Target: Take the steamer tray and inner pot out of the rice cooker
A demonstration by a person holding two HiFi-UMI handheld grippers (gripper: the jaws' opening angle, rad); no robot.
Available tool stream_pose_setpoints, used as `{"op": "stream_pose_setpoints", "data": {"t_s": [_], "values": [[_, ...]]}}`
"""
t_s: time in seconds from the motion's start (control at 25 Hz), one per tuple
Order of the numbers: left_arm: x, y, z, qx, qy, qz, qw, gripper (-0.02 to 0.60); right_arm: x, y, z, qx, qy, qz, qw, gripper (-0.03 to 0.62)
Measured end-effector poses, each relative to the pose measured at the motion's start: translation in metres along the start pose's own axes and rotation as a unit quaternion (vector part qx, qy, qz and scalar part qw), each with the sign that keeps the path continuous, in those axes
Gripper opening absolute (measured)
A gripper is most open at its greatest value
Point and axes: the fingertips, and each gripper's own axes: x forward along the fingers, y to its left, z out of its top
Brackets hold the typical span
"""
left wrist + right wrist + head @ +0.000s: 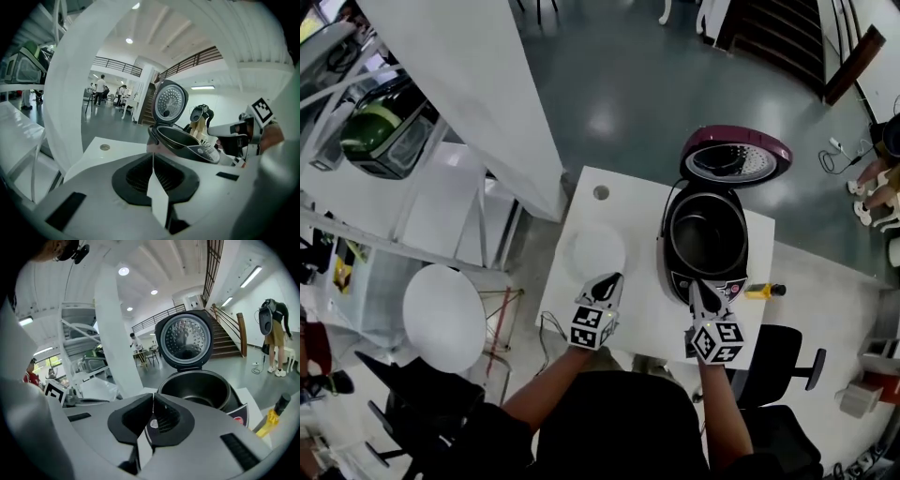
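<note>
The black rice cooker (675, 267) stands on the white table (619, 319) with its maroon lid (736, 157) swung up. The dark inner pot (705, 239) sits inside it and also shows ahead in the right gripper view (199, 390). A pale round steamer tray (595, 251) lies on the table left of the cooker. My left gripper (609, 278) hovers at the tray's near edge, shut and empty (152, 154). My right gripper (696, 284) is above the cooker's front panel, also shut with nothing in it (153, 397).
A yellow and black tool (764, 291) lies right of the cooker, seen too in the right gripper view (274, 416). The table has a cable hole (601, 192) at its far left. A round white stool (443, 317) and an office chair (778, 361) flank the table.
</note>
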Motion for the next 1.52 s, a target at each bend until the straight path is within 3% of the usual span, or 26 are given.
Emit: {"op": "stream_pose_setpoints", "data": {"t_s": [0.44, 0.72, 1.0, 1.16, 1.52], "values": [[0.028, -0.085, 0.034, 0.007, -0.034, 0.054, 0.9979, 0.012, -0.056, -0.091, 0.013, -0.027, -0.025, 0.031, 0.999, 0.005], [0.041, -0.118, 0.051, 0.023, -0.043, 0.093, 0.9945, 0.012, -0.067, -0.143, 0.022, -0.051, -0.011, 0.034, 0.998, 0.006], [0.062, -0.12, 0.07, 0.036, -0.028, 0.103, 0.9937, 0.012, -0.048, -0.166, 0.04, -0.032, -0.009, 0.049, 0.998, 0.006], [0.084, -0.113, 0.078, 0.032, -0.016, 0.087, 0.9956, 0.014, -0.027, -0.176, 0.046, -0.028, -0.002, 0.038, 0.999, 0.006], [0.13, -0.088, 0.081, 0.02, 0.017, 0.067, 0.9974, 0.014, 0.012, -0.198, 0.034, -0.033, 0.06, 0.017, 0.998, 0.011]]}}
